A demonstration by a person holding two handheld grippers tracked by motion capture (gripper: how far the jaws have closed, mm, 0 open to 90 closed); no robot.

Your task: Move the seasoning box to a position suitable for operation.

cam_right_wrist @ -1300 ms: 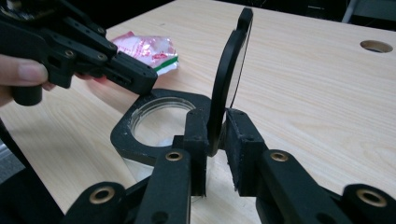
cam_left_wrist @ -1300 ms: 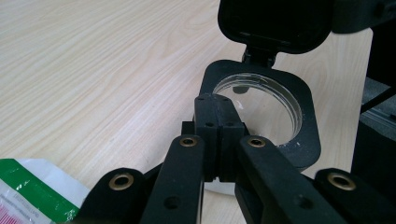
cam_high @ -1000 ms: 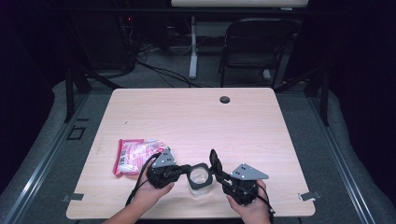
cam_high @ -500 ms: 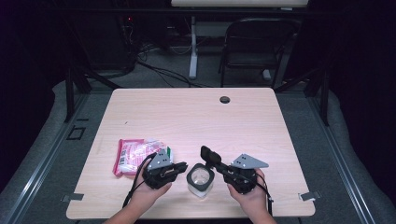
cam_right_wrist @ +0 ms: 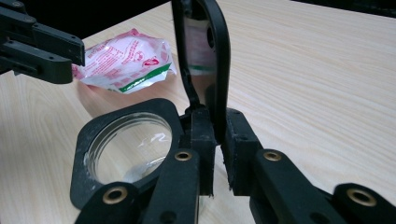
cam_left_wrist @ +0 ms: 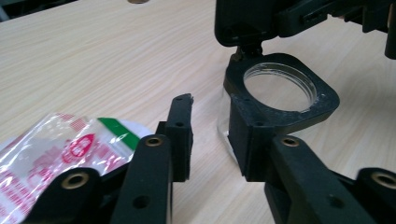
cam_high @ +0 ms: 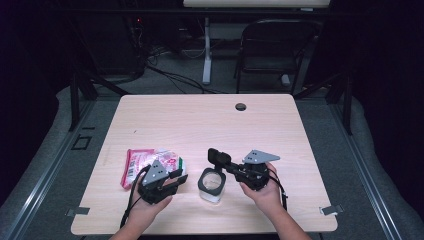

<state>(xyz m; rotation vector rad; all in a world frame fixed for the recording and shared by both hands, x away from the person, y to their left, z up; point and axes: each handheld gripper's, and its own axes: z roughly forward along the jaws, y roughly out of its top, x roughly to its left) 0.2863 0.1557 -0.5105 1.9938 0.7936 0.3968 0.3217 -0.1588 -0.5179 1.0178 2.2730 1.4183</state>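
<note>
Left tongs newly backed off jar; far tabletop bare.

The far half of the surface lies bare save a small grommet near the back edge, so a hand-held gripper could pass freely there. Along the near edge, the jar with its raised lid stands mid-way. The packet blocks the left.
</note>
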